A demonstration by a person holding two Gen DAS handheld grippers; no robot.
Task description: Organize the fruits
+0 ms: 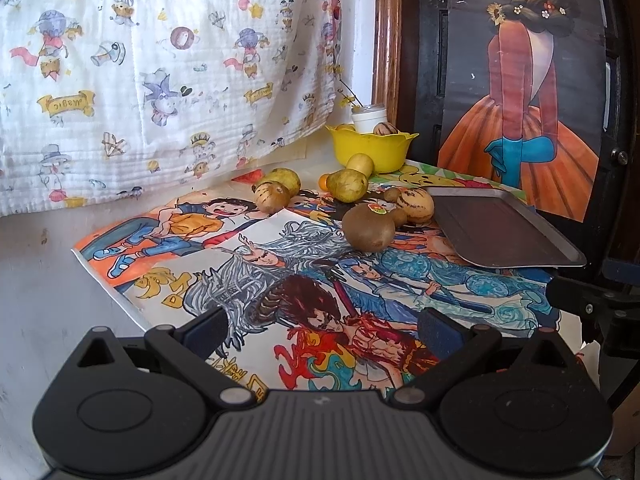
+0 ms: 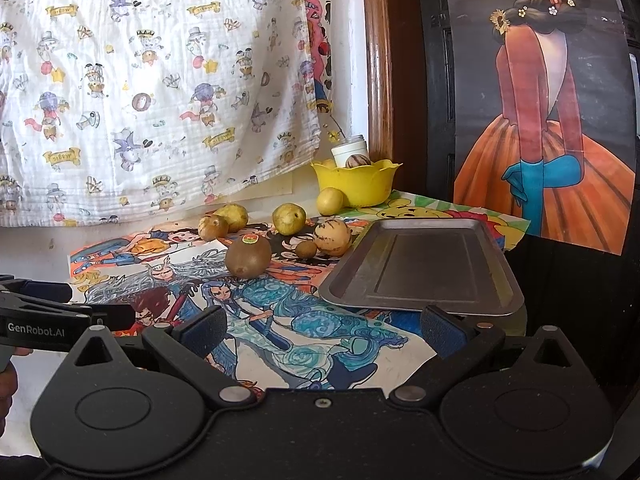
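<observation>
A brown kiwi with a sticker [image 1: 369,227] [image 2: 248,257] lies nearest on the cartoon-printed mat. Behind it sit a striped yellow melon-like fruit [image 1: 416,205] [image 2: 333,236], a small kiwi [image 2: 306,249], pears [image 1: 347,185] [image 2: 289,219] and several more fruits. A grey metal tray [image 1: 504,229] [image 2: 424,266] lies empty at the right. A yellow bowl [image 1: 372,145] [image 2: 356,182] at the back holds a striped fruit. My left gripper [image 1: 320,330] is open, well short of the fruit. My right gripper [image 2: 324,330] is open too, just in front of the tray.
A white jar [image 1: 369,115] [image 2: 350,149] stands behind the bowl. A patterned cloth [image 1: 160,72] hangs at the back. A dark door with a poster [image 2: 560,100] rises right of the table. The left gripper's side [image 2: 48,316] shows at the right wrist view's left edge.
</observation>
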